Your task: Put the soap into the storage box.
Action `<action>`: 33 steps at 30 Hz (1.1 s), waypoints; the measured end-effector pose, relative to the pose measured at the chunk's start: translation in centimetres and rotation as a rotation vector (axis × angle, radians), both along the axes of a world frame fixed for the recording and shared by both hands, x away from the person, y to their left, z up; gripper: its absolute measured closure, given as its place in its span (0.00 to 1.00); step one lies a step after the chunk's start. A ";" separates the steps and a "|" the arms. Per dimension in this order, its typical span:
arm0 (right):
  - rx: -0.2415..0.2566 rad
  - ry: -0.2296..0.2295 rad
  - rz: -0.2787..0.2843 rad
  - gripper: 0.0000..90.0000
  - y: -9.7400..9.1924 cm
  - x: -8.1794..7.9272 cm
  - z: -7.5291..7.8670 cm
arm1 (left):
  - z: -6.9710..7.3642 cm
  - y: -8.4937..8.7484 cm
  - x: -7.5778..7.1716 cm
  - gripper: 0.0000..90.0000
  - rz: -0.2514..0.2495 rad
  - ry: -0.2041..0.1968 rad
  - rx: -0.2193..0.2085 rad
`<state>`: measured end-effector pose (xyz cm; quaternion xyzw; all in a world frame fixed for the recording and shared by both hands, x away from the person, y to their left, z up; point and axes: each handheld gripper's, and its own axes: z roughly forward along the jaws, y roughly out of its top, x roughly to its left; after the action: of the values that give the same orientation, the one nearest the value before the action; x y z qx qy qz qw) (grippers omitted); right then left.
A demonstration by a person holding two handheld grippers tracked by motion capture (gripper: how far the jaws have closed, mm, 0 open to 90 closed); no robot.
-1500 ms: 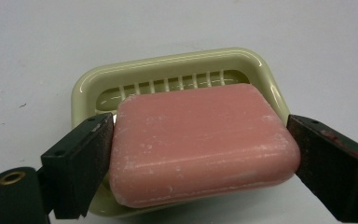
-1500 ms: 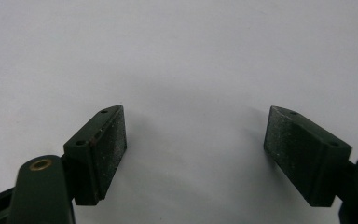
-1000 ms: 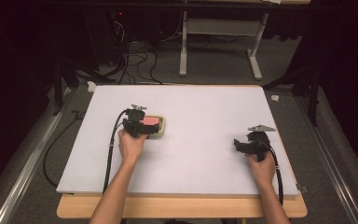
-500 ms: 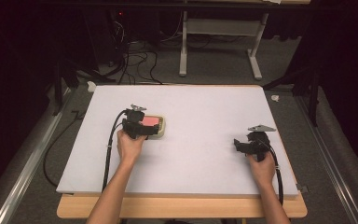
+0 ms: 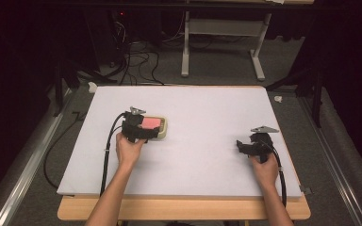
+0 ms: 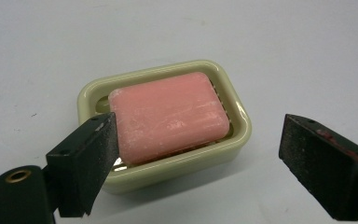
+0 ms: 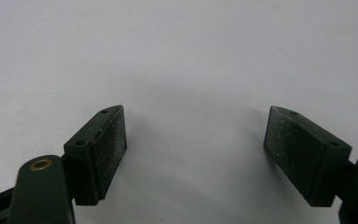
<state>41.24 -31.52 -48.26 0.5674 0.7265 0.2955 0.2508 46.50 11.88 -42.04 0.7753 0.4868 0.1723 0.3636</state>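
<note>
Surface (image 5: 207,141): white, cables on the floor behind.
Left tool (image 6: 196,154): my jaws spread wide, just short of the dish.
Soap (image 6: 168,114): pink, lying in the cream dish (image 6: 237,140); ridges visible close up.
Right tool (image 7: 196,154): open over bare white, well apart.

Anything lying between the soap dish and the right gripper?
No. In the high view, only bare white table lies between the soap dish and the right gripper.

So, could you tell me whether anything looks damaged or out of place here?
Nothing stands out: the pink soap lies flat in its cream dish, only lightly scuffed, between the open left gripper jaws.
</note>
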 end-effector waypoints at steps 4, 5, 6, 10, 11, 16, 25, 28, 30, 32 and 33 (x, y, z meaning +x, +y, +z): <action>0.000 0.000 0.000 0.24 0.0 0.0 0.0 | 0.1 0.4 -0.4 0.15 0.001 -0.006 -0.011; 0.000 0.000 0.000 0.24 0.0 0.0 0.0 | 0.1 0.5 -0.4 0.15 0.000 -0.007 -0.010; 0.000 0.000 0.000 0.24 0.0 0.0 0.0 | 0.0 0.6 -0.5 0.15 0.002 -0.003 -0.007; 0.000 0.000 0.000 0.24 0.0 0.0 0.0 | -0.4 0.9 -0.8 0.16 0.005 -0.004 -0.003; 0.000 0.000 0.000 0.24 0.0 0.0 0.0 | -0.4 1.0 -0.8 0.16 0.007 -0.004 -0.008; 0.000 0.000 0.000 0.24 0.0 0.0 0.0 | -0.5 1.5 -1.4 0.16 0.009 -0.002 -0.011; 0.000 0.000 0.000 0.24 0.0 0.0 0.0 | 0.0 2.3 -2.7 0.16 0.006 -0.030 -0.050; 0.000 0.000 0.000 0.24 0.0 0.0 0.0 | 0.1 2.5 -3.2 0.16 0.001 -0.036 -0.058; 0.000 0.000 0.000 0.24 0.0 0.0 0.0 | 0.1 2.6 -3.5 0.16 -0.003 -0.037 -0.055; 0.000 0.000 0.000 0.24 0.0 0.0 0.0 | 0.1 2.7 -3.8 0.16 -0.009 -0.041 -0.053; 0.000 0.000 0.000 0.24 0.0 0.0 0.0 | 0.2 2.7 -4.0 0.16 -0.013 -0.041 -0.054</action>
<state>41.24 -31.52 -48.26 0.5675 0.7265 0.2954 0.2509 42.54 14.60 -41.87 0.7648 0.4785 0.1727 0.3954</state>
